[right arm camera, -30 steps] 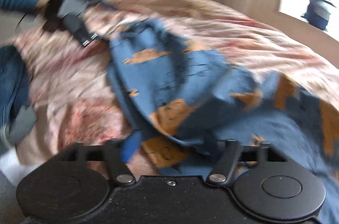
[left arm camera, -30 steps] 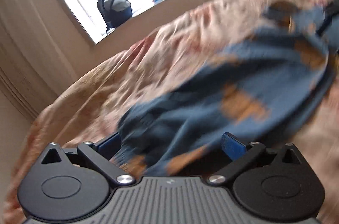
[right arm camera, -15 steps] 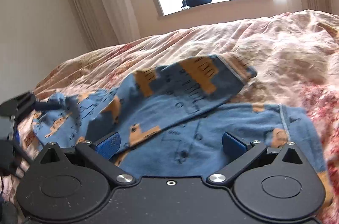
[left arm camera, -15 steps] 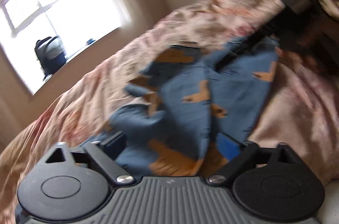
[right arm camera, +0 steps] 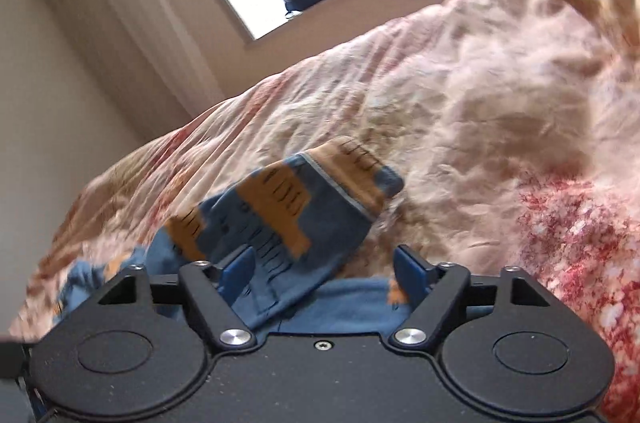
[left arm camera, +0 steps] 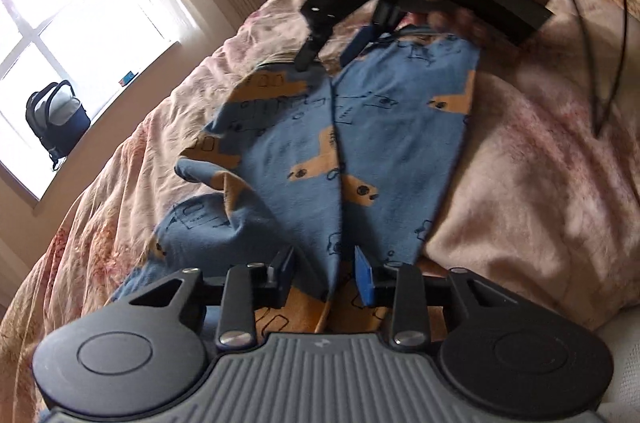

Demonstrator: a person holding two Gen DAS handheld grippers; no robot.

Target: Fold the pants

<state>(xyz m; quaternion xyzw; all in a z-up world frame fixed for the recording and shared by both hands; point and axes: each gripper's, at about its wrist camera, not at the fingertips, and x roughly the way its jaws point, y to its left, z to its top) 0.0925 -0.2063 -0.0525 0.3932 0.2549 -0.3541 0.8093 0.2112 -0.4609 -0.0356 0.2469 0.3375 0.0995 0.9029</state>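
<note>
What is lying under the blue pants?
The blue pants lie on a pink floral bedspread, which shows all around them. One leg is folded over the other cloth. What is under the bedspread is covered.

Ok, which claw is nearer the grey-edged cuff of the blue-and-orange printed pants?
Right. The right claw, closing, has fabric just below the cuff between its jaws; the left claw, closing around fabric, sits at the pants' opposite end.

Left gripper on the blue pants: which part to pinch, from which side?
Pinch the raised centre ridge of the blue pants at the near end, coming in low from the near edge of the bedspread. The left gripper already straddles that ridge, its jaws closing; flat cloth elsewhere offers no edge.
</note>
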